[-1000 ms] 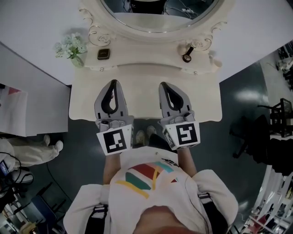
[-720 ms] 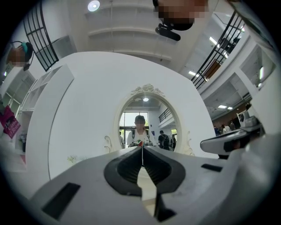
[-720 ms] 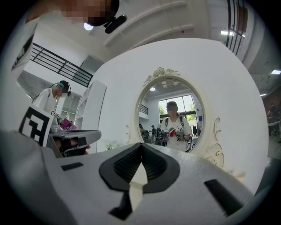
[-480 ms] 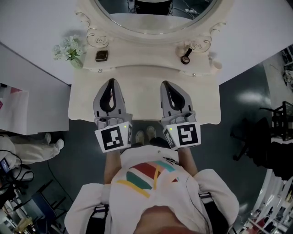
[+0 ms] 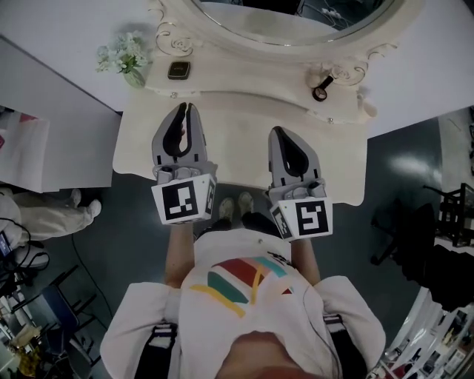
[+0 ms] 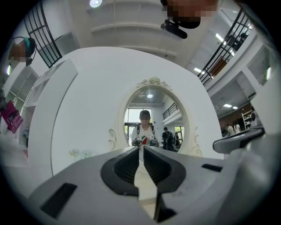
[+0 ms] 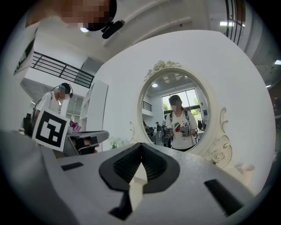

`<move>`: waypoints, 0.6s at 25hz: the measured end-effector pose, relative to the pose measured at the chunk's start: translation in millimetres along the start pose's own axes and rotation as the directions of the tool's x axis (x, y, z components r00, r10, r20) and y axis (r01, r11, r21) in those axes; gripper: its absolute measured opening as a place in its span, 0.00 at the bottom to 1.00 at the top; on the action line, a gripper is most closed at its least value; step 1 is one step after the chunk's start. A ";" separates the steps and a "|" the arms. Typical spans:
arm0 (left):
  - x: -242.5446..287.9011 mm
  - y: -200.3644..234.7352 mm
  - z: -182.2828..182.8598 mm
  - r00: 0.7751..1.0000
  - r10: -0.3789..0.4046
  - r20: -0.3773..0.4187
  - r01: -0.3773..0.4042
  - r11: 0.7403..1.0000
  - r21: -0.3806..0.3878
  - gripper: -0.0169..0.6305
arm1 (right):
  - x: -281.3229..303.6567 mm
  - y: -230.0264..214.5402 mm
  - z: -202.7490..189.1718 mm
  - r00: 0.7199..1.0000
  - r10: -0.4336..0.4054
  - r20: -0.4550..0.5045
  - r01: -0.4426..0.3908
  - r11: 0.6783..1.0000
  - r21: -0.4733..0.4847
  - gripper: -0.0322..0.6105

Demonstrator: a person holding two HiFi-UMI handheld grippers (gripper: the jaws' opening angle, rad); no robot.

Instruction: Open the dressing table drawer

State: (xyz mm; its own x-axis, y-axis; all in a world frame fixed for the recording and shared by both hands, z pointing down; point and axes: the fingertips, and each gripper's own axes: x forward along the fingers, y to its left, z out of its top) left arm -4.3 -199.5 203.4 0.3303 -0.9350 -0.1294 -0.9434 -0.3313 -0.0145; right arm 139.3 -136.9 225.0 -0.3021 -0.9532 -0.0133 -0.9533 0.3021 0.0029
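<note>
Head view: the left gripper point(image 5: 186, 108) and right gripper point(image 5: 281, 133) lie over the cream table point(image 5: 237, 152), jaws pressed together on nothing, tips toward the mirror point(image 5: 296, 22). The drawer is hidden, presumably under the table's front edge. That puts it behind and below the fingers, lying side to side, with the right gripper slightly nearer. Left gripper view: closed, empty jaws point(image 6: 141, 149) face the mirror point(image 6: 151, 116), no drawer showing. Right gripper view: the same point(image 7: 141, 146).

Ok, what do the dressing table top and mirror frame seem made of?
Dressing table top: likely painted wood or board, cream, smooth with soft sheen. Mirror frame: carved or moulded scrollwork, same cream paint; what lies beneath can't be told.
</note>
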 end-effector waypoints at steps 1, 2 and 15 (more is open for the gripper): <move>2.3 5.6 -3.8 1.000 0.009 -0.004 -0.009 1.000 0.003 0.04 | 3.4 3.0 -2.7 1.000 0.010 -0.007 -0.010 1.000 0.002 0.05; 4.4 11.3 -8.6 1.000 0.018 -0.005 -0.018 1.000 0.008 0.04 | 7.1 6.3 -5.4 1.000 0.021 -0.013 -0.021 1.000 0.002 0.05; 31.7 79.0 -96.4 0.985 0.114 -0.129 -0.108 0.993 0.053 0.05 | 52.7 35.8 -44.5 0.985 0.149 -0.086 -0.148 0.989 0.010 0.05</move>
State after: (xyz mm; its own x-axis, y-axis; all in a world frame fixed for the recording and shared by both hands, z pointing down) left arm -65.4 -267.5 293.6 0.2213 -0.9752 -0.0008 -0.9738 -0.2209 -0.0530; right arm 89.2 -177.0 268.8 -0.4394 -0.8954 0.0728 -0.8979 0.4402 -0.0052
